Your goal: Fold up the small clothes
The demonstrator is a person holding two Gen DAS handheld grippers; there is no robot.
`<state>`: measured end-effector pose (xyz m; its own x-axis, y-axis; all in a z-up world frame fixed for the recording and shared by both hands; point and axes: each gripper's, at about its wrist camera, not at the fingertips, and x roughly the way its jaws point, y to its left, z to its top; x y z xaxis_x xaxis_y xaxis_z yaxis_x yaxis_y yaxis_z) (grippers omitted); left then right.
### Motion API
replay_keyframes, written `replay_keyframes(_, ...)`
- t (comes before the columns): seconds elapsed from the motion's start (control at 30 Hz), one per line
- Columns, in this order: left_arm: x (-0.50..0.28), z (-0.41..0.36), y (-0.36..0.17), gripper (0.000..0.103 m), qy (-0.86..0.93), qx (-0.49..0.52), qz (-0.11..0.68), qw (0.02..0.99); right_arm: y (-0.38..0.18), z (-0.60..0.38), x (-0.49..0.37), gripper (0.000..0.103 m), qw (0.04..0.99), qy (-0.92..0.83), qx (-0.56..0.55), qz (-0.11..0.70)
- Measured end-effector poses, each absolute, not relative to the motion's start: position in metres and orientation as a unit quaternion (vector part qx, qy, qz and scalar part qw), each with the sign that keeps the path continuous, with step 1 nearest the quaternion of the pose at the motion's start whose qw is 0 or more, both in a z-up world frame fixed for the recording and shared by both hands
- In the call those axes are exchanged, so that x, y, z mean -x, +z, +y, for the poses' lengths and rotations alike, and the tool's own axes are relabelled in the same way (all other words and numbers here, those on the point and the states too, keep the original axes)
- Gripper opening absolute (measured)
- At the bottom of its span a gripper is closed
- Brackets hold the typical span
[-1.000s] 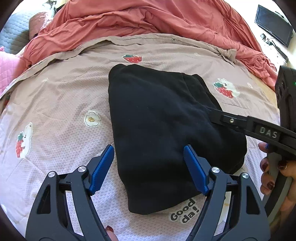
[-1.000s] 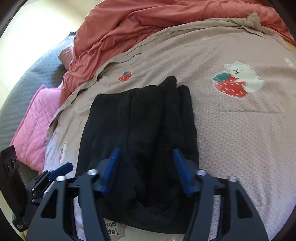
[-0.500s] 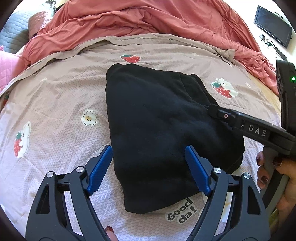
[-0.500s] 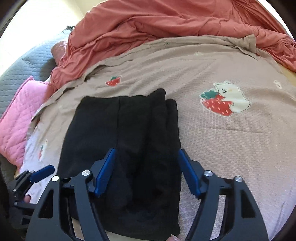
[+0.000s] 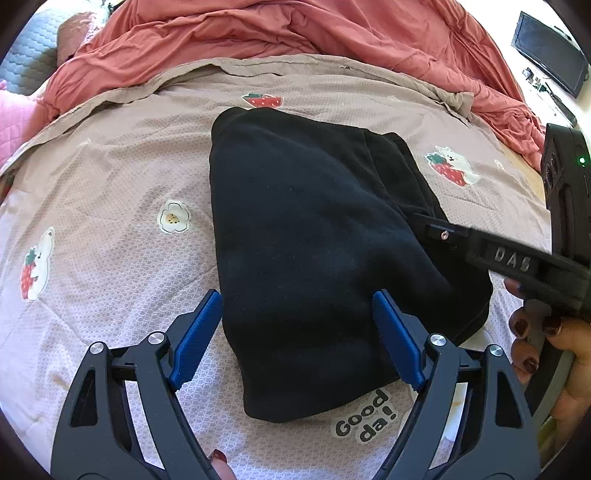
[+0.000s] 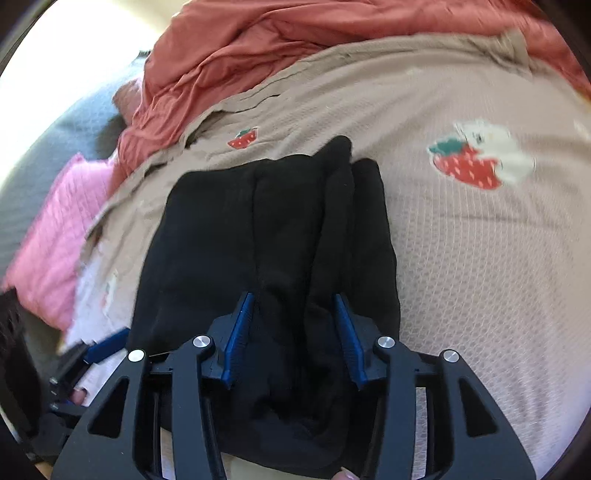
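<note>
A black garment [image 5: 314, 240] lies folded on the bed sheet [image 5: 110, 258]. My left gripper [image 5: 295, 295] hovers over its near end. Its jaws are opening and stand wide, the left pad at the cloth's left edge, neither pad pressing. My right gripper [image 6: 293, 299] sits on the garment's [image 6: 229, 240] right side. Its jaws are closing and pinch a raised ridge of black folds. In the left wrist view one of its fingers [image 5: 439, 230] rests on the cloth, with a person's hand [image 5: 535, 339] behind it.
A rumpled red duvet [image 5: 295, 29] fills the back of the bed. A pink quilted pillow [image 6: 55, 236] lies at the left. A dark screen [image 5: 550, 51] stands off the bed at the far right. The sheet [image 6: 480, 277] carries strawberry and bear prints.
The right jaws spread wide half a second ago and have now narrowed onto the garment's folds. The left jaws have widened slightly. The garment lies about where it was.
</note>
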<state>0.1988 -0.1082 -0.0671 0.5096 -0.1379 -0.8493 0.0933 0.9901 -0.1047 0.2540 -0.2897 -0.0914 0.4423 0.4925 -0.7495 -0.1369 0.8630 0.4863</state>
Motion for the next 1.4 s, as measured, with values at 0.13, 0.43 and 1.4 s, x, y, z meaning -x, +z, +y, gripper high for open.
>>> replay_keyframes(0.13,-0.201,-0.106,-0.068,0.076,-0.067,0.029,0.493,0.867,-0.084,-0.289,-0.253,0.022,0.832,0.198,-0.185,0.484)
replay_keyframes(0.43,-0.200,-0.108,-0.048,0.076,-0.099,0.059,0.476,0.872,-0.041,-0.302,-0.241,0.019,0.852,0.211,-0.180,0.444)
replay_keyframes(1.4,-0.191,-0.089,-0.077,0.084,-0.078,0.052,0.514,0.853,-0.065,-0.303,-0.205,0.044,0.815,0.271,-0.126,0.496)
